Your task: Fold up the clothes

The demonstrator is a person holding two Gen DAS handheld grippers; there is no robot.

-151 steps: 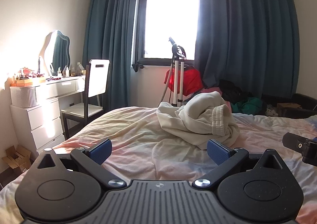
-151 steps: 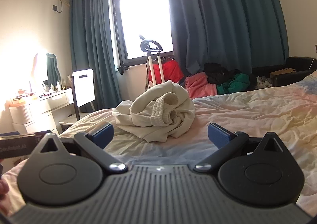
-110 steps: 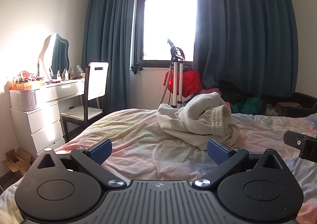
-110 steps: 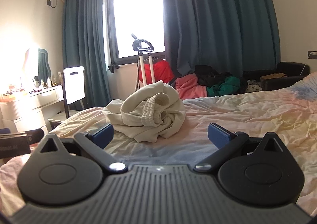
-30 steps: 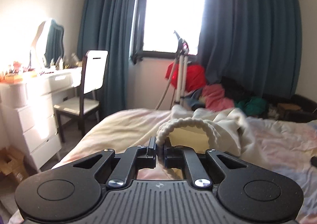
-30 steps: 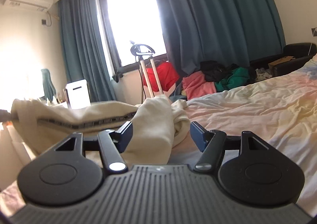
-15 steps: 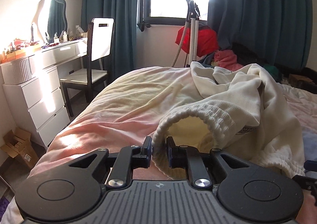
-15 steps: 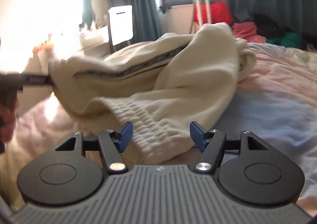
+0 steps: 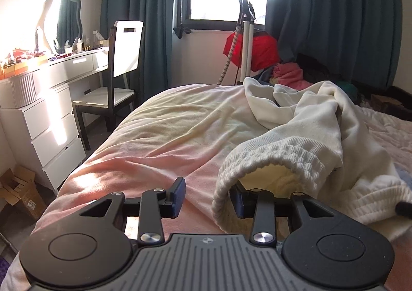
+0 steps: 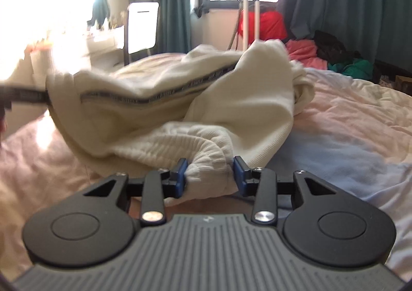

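Note:
A cream knitted garment (image 9: 314, 136) with a ribbed hem lies crumpled on the bed (image 9: 167, 141). My left gripper (image 9: 207, 198) is open; the ribbed hem hangs over its right finger, and the left finger stands free. In the right wrist view the same garment (image 10: 206, 100) is stretched toward the left, with a dark lettered stripe along it. My right gripper (image 10: 209, 175) has its jaws half closed around a bunched ribbed edge (image 10: 209, 167), both pads touching the cloth.
A white dresser (image 9: 46, 111) with a mirror and a chair (image 9: 116, 80) stand left of the bed. A garment steamer (image 9: 244, 41), a red bag and a pile of clothes (image 9: 288, 72) are by the window. Cardboard boxes (image 9: 18, 188) sit on the floor.
My left gripper has opened and let go of the ribbed hem, which now hangs on its right finger. My right gripper has closed in on the ribbed edge.

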